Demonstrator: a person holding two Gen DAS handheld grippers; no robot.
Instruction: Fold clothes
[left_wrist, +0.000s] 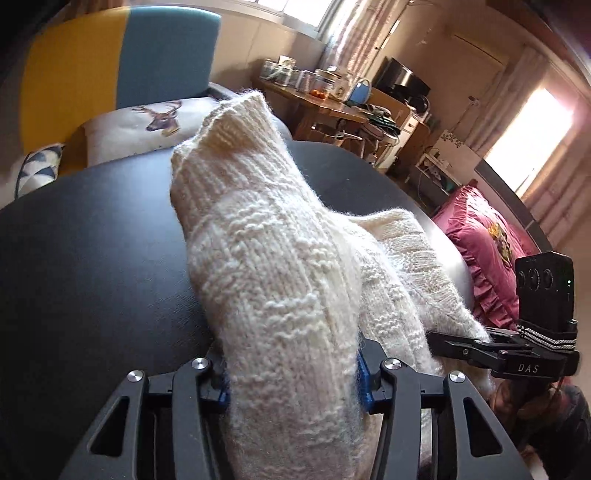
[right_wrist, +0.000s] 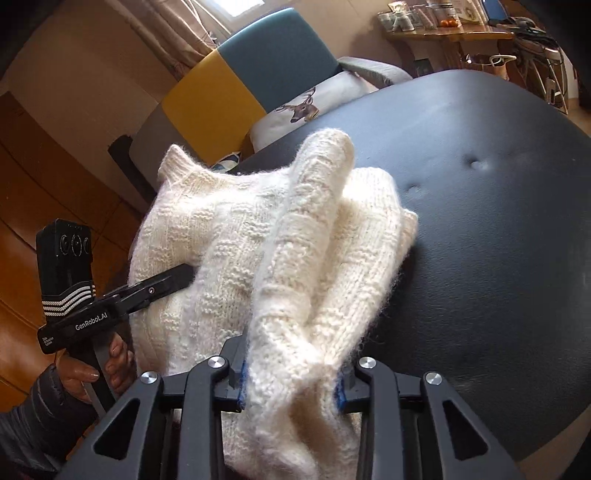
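Observation:
A cream knitted sweater lies bunched on a black padded surface. In the left wrist view a thick fold of it runs up between the blue pads of my left gripper, which is shut on the knit. The right gripper comes in from the right, its fingertips buried in the sweater's edge. In the right wrist view my right gripper is shut on another bunched fold of the sweater. The left gripper bites into the sweater's left side, with a hand on its handle.
Behind the black surface stand a yellow and teal chair and a deer-print cushion. A pink frilled cushion lies at the right. A cluttered wooden desk stands farther back. Wooden floor shows at the left.

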